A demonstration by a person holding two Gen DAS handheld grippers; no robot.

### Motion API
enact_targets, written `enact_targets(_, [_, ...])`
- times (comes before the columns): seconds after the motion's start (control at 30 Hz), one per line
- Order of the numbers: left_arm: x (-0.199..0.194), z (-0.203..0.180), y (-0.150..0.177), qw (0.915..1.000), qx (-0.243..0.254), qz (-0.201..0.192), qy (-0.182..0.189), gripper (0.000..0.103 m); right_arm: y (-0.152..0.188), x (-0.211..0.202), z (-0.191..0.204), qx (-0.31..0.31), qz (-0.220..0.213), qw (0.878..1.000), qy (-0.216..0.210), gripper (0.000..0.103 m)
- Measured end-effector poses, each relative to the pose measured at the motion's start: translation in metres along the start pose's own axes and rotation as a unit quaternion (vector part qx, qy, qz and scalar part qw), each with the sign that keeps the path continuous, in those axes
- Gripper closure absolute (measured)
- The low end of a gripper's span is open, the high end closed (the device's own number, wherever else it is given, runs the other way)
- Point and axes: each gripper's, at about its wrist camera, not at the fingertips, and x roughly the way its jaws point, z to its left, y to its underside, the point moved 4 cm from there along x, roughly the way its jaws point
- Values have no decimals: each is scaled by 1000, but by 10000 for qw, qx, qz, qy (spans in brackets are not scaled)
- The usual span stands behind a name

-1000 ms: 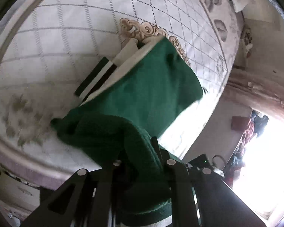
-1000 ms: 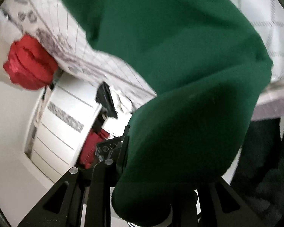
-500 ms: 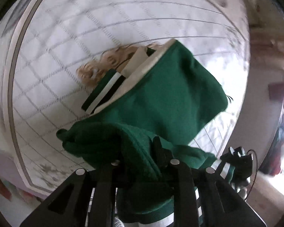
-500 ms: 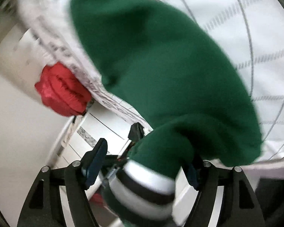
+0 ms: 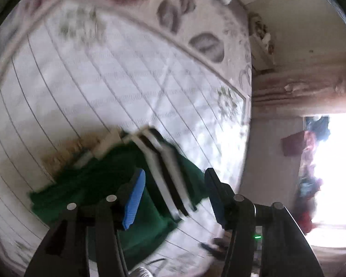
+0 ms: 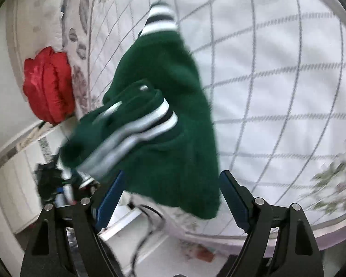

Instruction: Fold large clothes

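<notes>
Green sweater [image 6: 173, 120] bunched, lying near edge of quilted bed cover [image 6: 276, 69], released; left gripper [image 5: 175, 198] and right gripper [image 6: 170, 194] both parted, having just opened, pads clear of cloth, nothing clamped.

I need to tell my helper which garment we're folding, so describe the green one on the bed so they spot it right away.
Find the bed's white quilt with its grey grid. Near its edge lies the dark green garment, folded over itself. Its white and black striped cuffs set it apart from the plain red bundle beside the bed.
</notes>
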Motion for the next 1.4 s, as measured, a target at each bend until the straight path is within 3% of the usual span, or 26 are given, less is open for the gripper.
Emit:
enact_targets(0.1, [-21,11,19,9939,428,-623,-797,52,-32,9,11,-679,-295,9960,491,18])
enact_targets(0.2, [-19,44,47,9877,339,-831,-1280,52,-68,33,22,-1411,-460,9852,861,18])
enact_targets(0.3, [-3,87,83,9849,35,-819,-1524,52,-108,69,32,-1911,-397,9777,781,18])
enact_targets(0.37, [9,109,103,9824,-146,-761,-1698,51,-126,90,31,-1926,-330,9788,619,18])
enact_targets(0.4, [13,121,112,9817,-242,-750,-1731,39,-133,103,30,-1935,-281,9795,482,27])
enact_targets(0.43, [17,132,120,9806,-334,-719,-1792,28,-137,112,27,-1826,-339,9815,470,58])
enact_targets(0.47, [18,138,125,9803,-390,-735,-1793,27,-138,117,24,-1695,-402,9834,501,61])
enact_targets(0.53, [14,149,137,9786,-471,-817,-1831,27,-123,113,15,-1172,-537,9914,232,80])
enact_targets(0.63, [-2,156,151,9749,-322,-1031,-1944,27,-82,103,-15,-470,-538,9973,161,83])
enact_targets(0.77, [-17,151,165,9675,286,-1184,-2217,27,10,109,-77,222,434,9974,531,84])
enact_targets(0.8, [-18,149,168,9664,410,-1196,-2237,26,37,112,-96,489,919,9928,594,79])
enact_targets(0.83, [-15,149,170,9660,518,-1146,-2260,26,52,110,-106,684,1132,9895,585,74])
enact_targets(0.87, [-10,149,171,9671,557,-1049,-2249,26,61,105,-111,763,1183,9881,618,70])
enact_targets(0.9, [-4,150,171,9685,553,-978,-2220,26,70,94,-112,630,1114,9874,927,61])
enact_targets(0.93, [5,151,172,9702,541,-864,-2197,26,75,79,-105,275,919,9872,1276,52])
enact_targets(1.0, [22,150,171,9710,566,-681,-2221,26,78,55,-83,-249,513,9865,1538,41])
enact_targets(1.13, [58,151,166,9580,835,-401,-2712,21,63,45,3,-1392,99,9850,1016,30])
enact_targets(1.2, [67,153,162,9549,868,-341,-2819,15,46,64,52,-2134,5,9712,1056,30])
enact_targets(1.27, [66,155,157,9571,803,-298,-2770,12,29,90,86,-2588,138,9600,1059,30])
enact_targets(1.37, [57,154,158,9610,787,-303,-2633,12,11,145,114,-2949,644,9442,1318,30])
enact_targets(1.4, [52,155,160,9618,781,-352,-2601,12,10,154,114,-3020,591,9392,1524,40])
